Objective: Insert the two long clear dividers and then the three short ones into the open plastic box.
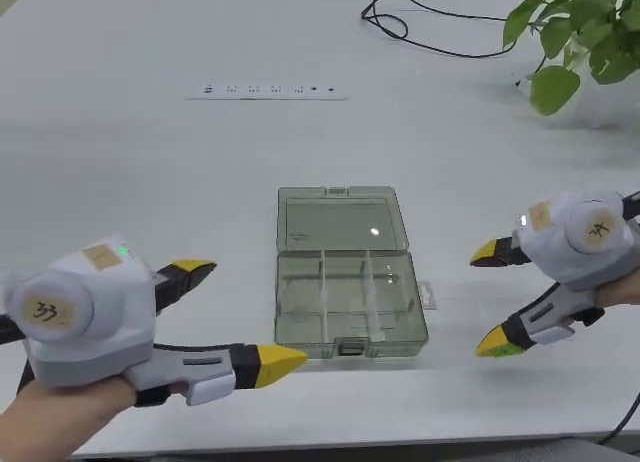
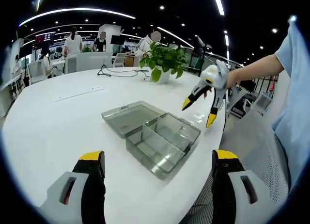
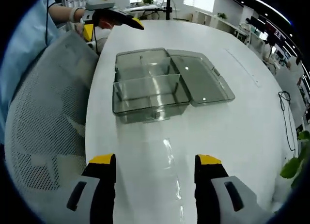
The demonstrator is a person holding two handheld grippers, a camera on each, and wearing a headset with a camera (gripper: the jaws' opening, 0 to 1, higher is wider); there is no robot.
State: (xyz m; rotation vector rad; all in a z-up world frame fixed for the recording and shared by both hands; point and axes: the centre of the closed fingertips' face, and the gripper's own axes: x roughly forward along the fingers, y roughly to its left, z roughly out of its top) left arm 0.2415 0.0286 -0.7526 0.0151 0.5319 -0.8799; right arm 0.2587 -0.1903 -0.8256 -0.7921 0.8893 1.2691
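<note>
Head view: box (image 1: 300, 304) long axis crosswise, lid (image 1: 343, 222) away; left claw (image 1: 255, 312), right claw (image 1: 478, 304) apart.

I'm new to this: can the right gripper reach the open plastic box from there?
Likely yes: the right gripper is open, and nothing tall stands between it and the box.

I see a smoky grey-green, see-through plastic box (image 1: 340, 222) on a plain white table (image 1: 130, 172). The left gripper (image 1: 250, 312) and right gripper (image 1: 482, 302) both have white bodies, black jaws with yellow tips, and tan stickers on the shells. A small green light glows on the left one. The leafy potted plant (image 1: 575, 32) is bright green, the thin looped cable (image 1: 420, 27) black, and the flat power strip (image 1: 265, 89) white with dark markings. I also see a pale blue sleeve (image 2: 295, 88) and a grey mesh chair back (image 3: 43, 136) dotted with fine holes.
</note>
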